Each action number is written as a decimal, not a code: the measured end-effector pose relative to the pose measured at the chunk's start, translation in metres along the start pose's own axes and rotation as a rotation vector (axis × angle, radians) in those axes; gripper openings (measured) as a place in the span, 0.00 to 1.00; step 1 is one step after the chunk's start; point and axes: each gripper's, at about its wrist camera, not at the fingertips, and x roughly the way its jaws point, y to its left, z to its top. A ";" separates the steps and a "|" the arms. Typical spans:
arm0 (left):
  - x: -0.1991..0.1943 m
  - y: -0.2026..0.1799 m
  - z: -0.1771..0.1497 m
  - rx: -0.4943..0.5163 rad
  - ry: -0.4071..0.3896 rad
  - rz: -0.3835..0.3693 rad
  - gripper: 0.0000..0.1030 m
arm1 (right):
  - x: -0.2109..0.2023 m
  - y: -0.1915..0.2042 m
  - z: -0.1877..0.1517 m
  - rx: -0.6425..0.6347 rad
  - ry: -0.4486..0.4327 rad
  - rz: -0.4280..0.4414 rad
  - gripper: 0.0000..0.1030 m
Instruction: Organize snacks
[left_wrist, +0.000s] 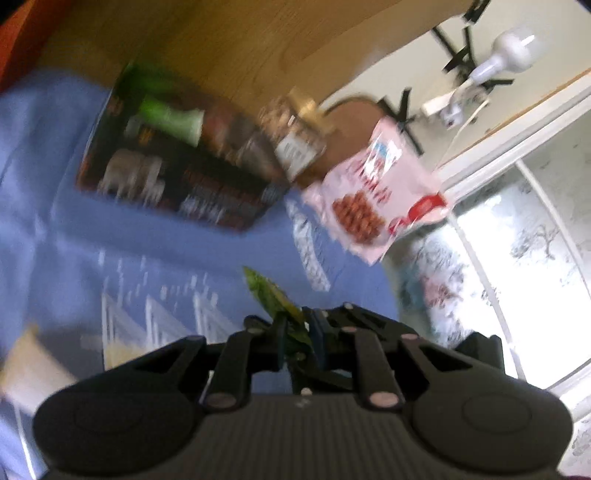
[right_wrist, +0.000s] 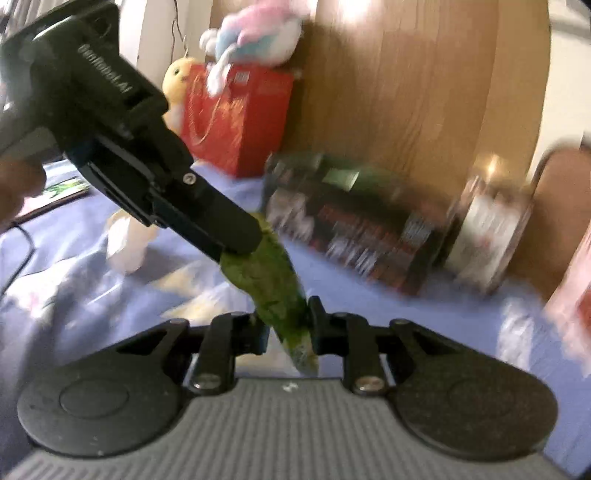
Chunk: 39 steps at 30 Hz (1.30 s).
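Note:
A slim green snack packet (right_wrist: 266, 273) hangs in the air between both grippers. My left gripper (right_wrist: 236, 240) reaches in from the upper left of the right wrist view, shut on the packet's far end. My right gripper (right_wrist: 288, 325) is shut on the packet's near end, its fingers (right_wrist: 317, 325) against both sides. In the left wrist view my left gripper (left_wrist: 299, 325) pinches the green packet (left_wrist: 273, 295), which sticks up from the jaws. Behind it, a dark box (left_wrist: 177, 173) holding several snacks lies on the blue cloth (left_wrist: 55, 184).
A jar (left_wrist: 295, 140) and a pink-white snack packet (left_wrist: 376, 192) stand right of the dark box, against a wooden panel (left_wrist: 258, 44). A red box (right_wrist: 236, 122) with plush toys (right_wrist: 255, 33) sits at the back. A white object (right_wrist: 123, 243) lies on the cloth.

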 end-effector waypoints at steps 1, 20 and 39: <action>-0.003 -0.003 0.009 0.010 -0.023 -0.002 0.15 | 0.001 -0.004 0.008 -0.020 -0.022 -0.023 0.23; -0.003 0.029 0.079 0.044 -0.234 0.276 0.32 | 0.032 -0.040 0.061 0.231 -0.099 0.003 0.49; -0.091 0.055 -0.058 -0.034 -0.214 0.426 0.37 | 0.086 0.068 0.044 0.327 0.193 0.432 0.48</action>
